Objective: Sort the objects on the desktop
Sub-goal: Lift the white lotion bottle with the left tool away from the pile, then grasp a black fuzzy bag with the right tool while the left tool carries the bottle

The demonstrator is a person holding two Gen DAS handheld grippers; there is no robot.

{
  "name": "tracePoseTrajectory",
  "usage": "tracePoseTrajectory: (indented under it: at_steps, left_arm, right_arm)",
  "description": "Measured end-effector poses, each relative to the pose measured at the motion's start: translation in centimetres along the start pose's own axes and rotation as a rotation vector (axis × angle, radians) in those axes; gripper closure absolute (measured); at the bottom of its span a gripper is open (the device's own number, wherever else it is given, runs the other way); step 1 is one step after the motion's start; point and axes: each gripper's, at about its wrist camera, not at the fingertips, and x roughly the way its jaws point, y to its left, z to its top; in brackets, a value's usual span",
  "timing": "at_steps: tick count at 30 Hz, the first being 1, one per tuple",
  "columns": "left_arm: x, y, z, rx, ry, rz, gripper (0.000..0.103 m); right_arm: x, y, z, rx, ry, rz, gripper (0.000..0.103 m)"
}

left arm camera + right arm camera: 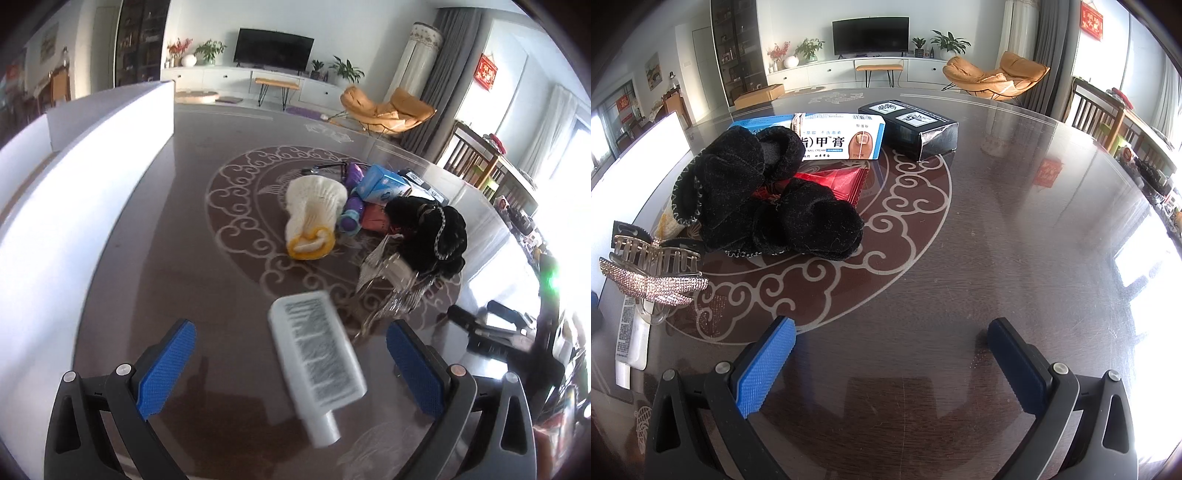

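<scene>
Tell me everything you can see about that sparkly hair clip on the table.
The hair claw clip looks like translucent plastic with long curved teeth, its top edges crusted with pinkish rhinestones. It lies on the dark glossy table, beside the black fuzzy scrunchie, its lower end overlapping the white tube. Neither gripper touches it.

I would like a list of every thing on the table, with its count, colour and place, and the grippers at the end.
tube: 1, white with black print, lying between the left gripper's fingers
hair claw: 1, pink and sparkly, beside the tube
velvet scrunchie: 1, black, middle of the pile
nail cream box: 1, white and blue, behind the scrunchie
dark box: 1, black, right of the cream box
foil packet: 1, red, under the scrunchie
knitted item: 1, white with yellow rim, left of the pile
table: 1, dark brown, pale swirl pattern
left gripper: open, blue pads
right gripper: open, over bare table
</scene>
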Motion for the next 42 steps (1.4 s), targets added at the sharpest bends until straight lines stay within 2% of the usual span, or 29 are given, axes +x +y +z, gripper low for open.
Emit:
tracePoseTrajectory:
  at_steps: [5, 8, 13, 17, 20, 23, 26, 27, 28, 38, 39, 40, 42]
  left_arm:
    - [4.3, -2.2, -0.5, 0.094, 0.123, 0.118, 0.0]
    - [4.6, -2.0, -1.1, 0.115, 0.136, 0.183, 0.0]
    - [4.6, -0.7, -1.0, 0.104, 0.166, 0.197, 0.0]
    - [5.1, -1.0, -0.6, 0.047, 0.19, 0.238, 0.0]
    - [5.3, -1.1, -0.4, 0.063, 0.199, 0.224, 0.0]
    - [4.7, -1.1, -1.1, 0.098, 0.15, 0.204, 0.002]
    - [3.5, -1.0, -1.7, 0.143, 0.097, 0.171, 0.031]
    - [3.1, -1.0, -1.8, 0.159, 0.084, 0.159, 0.05]
    - [2.9, -0.8, -1.9, 0.172, 0.081, 0.15, 0.052]
    - [1.2, -0.1, -3.4, 0.209, 0.071, 0.086, 0.052]
    - [0.6, -0.2, -3.9, 0.211, 0.071, 0.081, 0.052]
    - [0.5, -0.2, -4.0, 0.215, 0.072, 0.079, 0.052]
    - [0.2, -0.2, -4.3, 0.23, 0.073, 0.078, 0.052]
  right_arm:
    - [0.0, 0.0, 0.0, 0.0, 0.0, 0.0, 0.0]
    - [0.0, 0.0, 0.0, 0.0, 0.0, 0.0, 0.0]
    - [0.0, 0.0, 0.0, 0.0, 0.0, 0.0, 0.0]
    - [0.0, 0.0, 0.0, 0.0, 0.0, 0.0, 0.0]
    - [0.0, 0.0, 0.0, 0.0, 0.0, 0.0, 0.0]
    - [0.0, 0.0, -0.1, -0.004, 0.001, 0.005, 0.0]
    - [-0.6, -0.2, -0.9, -0.044, -0.001, 0.035, 0.0]
    - [-0.7, -0.3, -1.1, -0.047, -0.001, 0.037, 0.0]
    - [-0.9, -0.3, -1.3, -0.049, -0.001, 0.038, 0.0]
    - [-0.9, -0.2, -1.3, -0.06, 0.018, 0.044, 0.0]
    - [-0.9, -0.2, -1.0, -0.065, 0.035, 0.053, 0.0]
    - [-1.0, -0.2, -0.5, -0.079, 0.031, 0.1, 0.0]
    - [-1.6, 0.0, 0.7, -0.109, -0.003, 0.157, 0.003]
